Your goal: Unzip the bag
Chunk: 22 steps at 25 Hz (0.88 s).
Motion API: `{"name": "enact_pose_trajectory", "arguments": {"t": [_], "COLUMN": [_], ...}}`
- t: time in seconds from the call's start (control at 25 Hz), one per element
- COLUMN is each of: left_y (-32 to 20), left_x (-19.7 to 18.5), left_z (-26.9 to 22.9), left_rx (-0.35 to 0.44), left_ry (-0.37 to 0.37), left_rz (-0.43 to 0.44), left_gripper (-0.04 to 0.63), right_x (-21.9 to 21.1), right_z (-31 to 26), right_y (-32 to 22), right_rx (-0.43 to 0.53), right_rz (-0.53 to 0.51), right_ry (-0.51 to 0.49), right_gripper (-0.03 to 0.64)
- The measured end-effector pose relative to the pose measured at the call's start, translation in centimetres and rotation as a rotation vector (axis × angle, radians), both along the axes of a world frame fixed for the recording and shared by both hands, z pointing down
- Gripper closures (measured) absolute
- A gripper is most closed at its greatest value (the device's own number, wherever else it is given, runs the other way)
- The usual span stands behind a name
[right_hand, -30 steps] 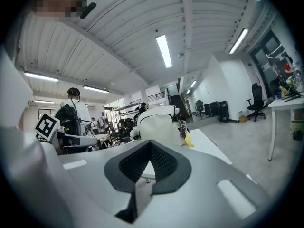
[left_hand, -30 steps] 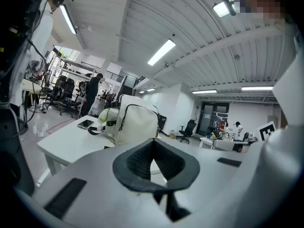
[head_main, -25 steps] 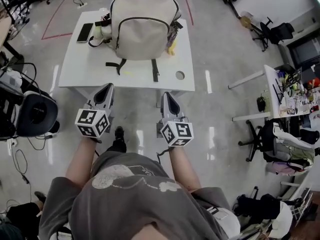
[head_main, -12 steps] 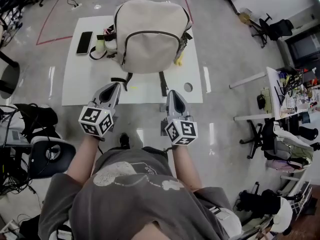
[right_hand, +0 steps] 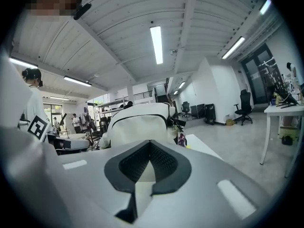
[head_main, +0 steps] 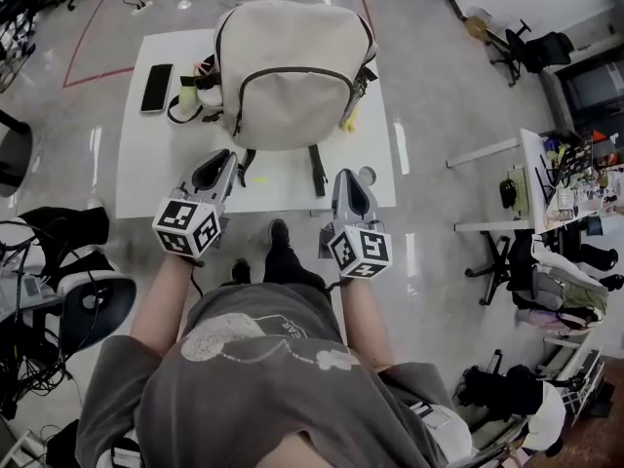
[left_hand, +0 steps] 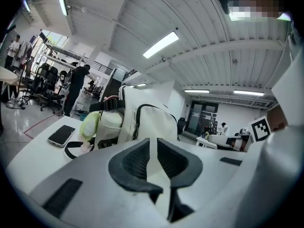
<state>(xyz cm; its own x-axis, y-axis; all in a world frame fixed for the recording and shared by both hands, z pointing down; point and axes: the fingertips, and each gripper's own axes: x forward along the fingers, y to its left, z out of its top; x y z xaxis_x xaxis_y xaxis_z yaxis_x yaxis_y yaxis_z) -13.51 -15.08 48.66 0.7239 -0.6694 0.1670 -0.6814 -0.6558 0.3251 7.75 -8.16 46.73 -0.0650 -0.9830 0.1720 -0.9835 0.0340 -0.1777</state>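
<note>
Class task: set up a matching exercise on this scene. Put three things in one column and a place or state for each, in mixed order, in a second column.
Things:
1. beige fabric backpack
2. flat black smartphone
3. right gripper

Places or states:
A. jaws shut, nothing between them
B. stands upright mid-way along the white table
C. lies flat near the table's left edge in the head view

Pairs: 1-B; 2-C; 3-A

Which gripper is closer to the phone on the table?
Left. The left gripper, empty jaws opening, hovers before the backpack on the phone side; the right gripper hovers before its other side.
</note>
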Motion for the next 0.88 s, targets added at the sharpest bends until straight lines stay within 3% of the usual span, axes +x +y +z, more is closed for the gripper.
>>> {"name": "enact_pose_trajectory", "arguments": {"t": [0.72, 0.88], "left_y": [-6.5, -7.4], "left_x": [2.1, 2.3], "left_z": [4.9, 5.4], "left_rx": [-0.021, -0.019], "left_ry": [-0.232, -0.238], "left_rz": [-0.1, -0.127], "left_gripper": [0.476, 0.469], "right_x": [5.9, 6.5], "right_z": [0.3, 0.6], "right_y": [-12.1, -13.3], "right_rx": [-0.001, -0.014], "right_rz": [-0.122, -0.156], "right_ry": [-0.043, -0.045], "right_gripper": [0.617, 0.617]}}
